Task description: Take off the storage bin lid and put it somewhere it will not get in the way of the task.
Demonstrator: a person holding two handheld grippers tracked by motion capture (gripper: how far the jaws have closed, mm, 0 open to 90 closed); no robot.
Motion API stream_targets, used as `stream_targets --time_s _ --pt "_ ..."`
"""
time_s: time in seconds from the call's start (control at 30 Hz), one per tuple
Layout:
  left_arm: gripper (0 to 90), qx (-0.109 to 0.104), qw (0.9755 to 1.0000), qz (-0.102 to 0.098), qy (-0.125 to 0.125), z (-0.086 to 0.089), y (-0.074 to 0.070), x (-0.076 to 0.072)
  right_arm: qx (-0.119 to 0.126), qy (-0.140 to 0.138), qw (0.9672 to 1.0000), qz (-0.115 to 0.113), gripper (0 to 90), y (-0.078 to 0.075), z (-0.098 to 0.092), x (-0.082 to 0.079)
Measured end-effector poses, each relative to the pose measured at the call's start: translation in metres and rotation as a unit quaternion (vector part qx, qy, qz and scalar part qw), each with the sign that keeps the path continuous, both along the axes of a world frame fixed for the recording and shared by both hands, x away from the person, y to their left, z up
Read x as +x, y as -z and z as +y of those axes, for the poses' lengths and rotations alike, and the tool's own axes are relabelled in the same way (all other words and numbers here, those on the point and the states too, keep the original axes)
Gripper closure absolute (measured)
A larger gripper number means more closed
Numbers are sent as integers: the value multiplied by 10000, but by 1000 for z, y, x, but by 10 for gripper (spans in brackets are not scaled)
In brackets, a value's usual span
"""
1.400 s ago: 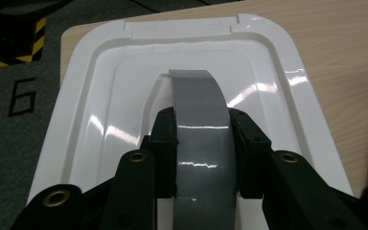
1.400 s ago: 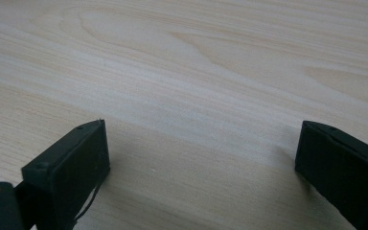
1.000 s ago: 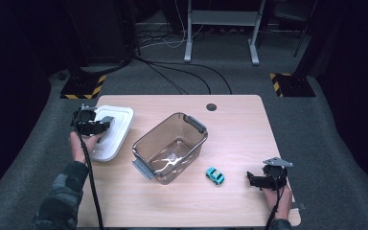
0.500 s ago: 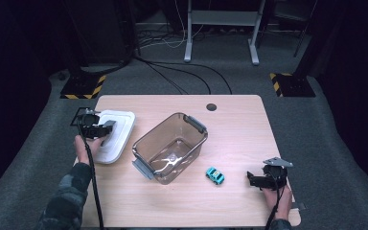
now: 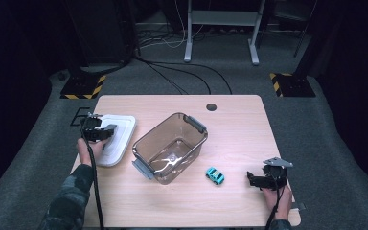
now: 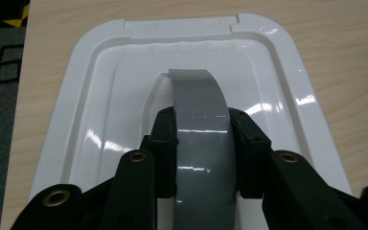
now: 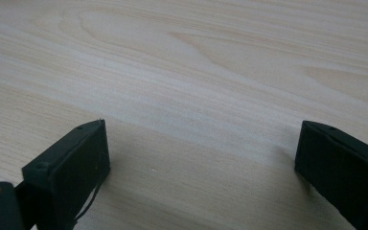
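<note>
Right claw rests low on the wooden desk at its near right corner, jaws spread wide and empty. Just left of it stands a turquoise toy car, beside a clear plastic bin with grey handles. At far left, the left claw is clamped on the grey handle of a white lid.

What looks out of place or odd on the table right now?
Little stands out. The clear container sits askew to the table edges, open, its white lid lying beside it. The left gripper is clamped on the lid's grey tape handle. The toy car sits outside the container.
</note>
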State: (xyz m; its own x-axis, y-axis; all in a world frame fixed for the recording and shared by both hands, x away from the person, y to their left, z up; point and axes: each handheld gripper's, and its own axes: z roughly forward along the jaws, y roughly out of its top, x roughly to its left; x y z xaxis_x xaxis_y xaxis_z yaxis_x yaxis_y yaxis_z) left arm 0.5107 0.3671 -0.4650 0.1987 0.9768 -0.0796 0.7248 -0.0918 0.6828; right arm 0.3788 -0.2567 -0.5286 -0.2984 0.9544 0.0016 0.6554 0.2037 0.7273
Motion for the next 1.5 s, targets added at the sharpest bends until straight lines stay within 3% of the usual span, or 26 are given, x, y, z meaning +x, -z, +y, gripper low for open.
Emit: stream_targets --time_s 0.43,0.7,0.83,1.0,1.13,1.17,1.23,1.5 --pt "668 0 10000 92 -20 -2 12 6 1 8 10000 0 42 0 0 0" --pt "668 141 9997 207 45 -5 26 5 1 15 10000 0 42 0 0 0" --pt "665 142 9998 162 38 -5 26 5 2 20 10000 2 42 0 0 0" --pt "642 114 9996 268 55 -5 26 5 0 18 10000 0 42 0 0 0" --pt "462 72 9990 427 58 -5 28 6 1 17 10000 0 42 0 0 0" --pt "462 54 9989 464 22 -5 28 5 1 17 10000 0 42 0 0 0" --pt "320 -14 9988 495 56 -4 26 3 0 15 10000 1 42 0 0 0" --pt "89 -129 9993 282 204 -6 9 -9 1 18 10000 2 42 0 0 0"
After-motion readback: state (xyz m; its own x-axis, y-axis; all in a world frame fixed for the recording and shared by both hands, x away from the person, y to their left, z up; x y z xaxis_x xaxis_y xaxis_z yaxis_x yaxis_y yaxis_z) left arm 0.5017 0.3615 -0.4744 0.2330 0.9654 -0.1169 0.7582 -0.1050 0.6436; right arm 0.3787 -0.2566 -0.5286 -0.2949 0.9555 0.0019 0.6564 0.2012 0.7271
